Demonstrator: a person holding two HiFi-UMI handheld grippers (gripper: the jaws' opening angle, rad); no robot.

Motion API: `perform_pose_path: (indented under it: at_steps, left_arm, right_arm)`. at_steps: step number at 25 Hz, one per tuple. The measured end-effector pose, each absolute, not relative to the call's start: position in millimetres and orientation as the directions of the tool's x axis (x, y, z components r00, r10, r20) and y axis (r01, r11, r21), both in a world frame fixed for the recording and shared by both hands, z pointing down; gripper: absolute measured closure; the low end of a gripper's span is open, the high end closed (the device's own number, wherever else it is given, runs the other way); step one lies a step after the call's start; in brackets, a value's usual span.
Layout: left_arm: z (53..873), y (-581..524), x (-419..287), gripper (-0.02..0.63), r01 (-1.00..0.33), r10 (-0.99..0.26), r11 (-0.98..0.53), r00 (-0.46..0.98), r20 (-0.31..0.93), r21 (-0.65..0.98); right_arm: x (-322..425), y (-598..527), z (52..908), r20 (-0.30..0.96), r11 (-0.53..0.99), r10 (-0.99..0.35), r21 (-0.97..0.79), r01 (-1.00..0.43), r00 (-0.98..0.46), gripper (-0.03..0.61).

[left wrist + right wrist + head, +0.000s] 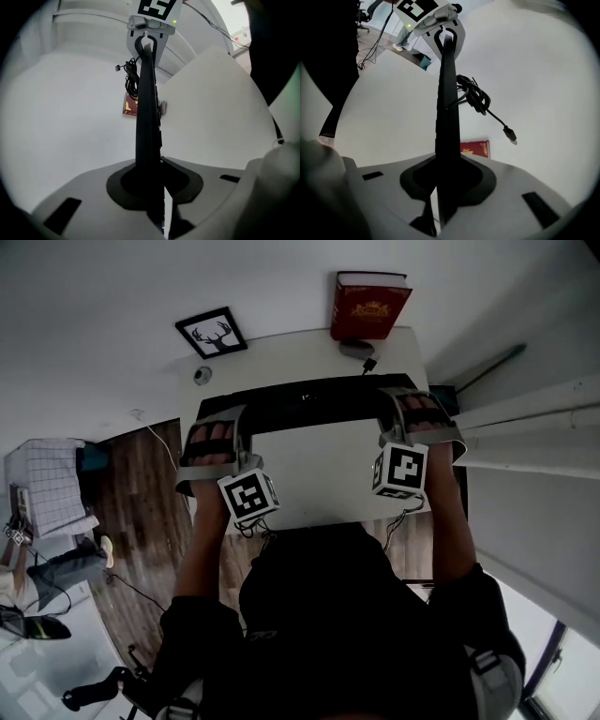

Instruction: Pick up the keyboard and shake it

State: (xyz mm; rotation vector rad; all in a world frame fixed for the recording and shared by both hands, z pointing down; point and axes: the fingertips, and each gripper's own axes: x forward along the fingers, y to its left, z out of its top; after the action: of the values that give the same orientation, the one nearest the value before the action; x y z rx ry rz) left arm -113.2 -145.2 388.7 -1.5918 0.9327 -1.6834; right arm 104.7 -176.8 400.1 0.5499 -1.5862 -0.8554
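Tabletop (319, 474): book (367, 306) at far edge.
Left claw (214, 442), right claw (420, 418): clamped on keyboard (314, 407) ends.
Shake: best firm, level, together.

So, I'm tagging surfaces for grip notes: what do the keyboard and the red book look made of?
The keyboard: likely black plastic, matte; a thin rigid edge with no glare. The red book: seems a hardcover, with a thick board edge and a gold emblem; the cover material is unclear.
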Motion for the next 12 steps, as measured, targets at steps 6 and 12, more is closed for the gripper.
perform_pose_path:
  at_steps: [6, 12]
  left_arm:
    - [328.4, -170.0, -130.0, 0.535, -0.046, -0.904, -0.423, -0.046, 0.425, -0.905]
    - [299.9, -195.3, -124.7, 0.538, -0.032, -0.932, -0.362, 0.043, 0.360, -0.932]
  right_arm:
    - [90.0, -172.6, 307.1, 0.461, 0.449, -0.881, 0.885, 0.119, -0.106, 0.491]
    - [81.9, -130.4, 246.7, 0.374, 0.369, -0.927, 0.920, 0.136, -0.018, 0.491]
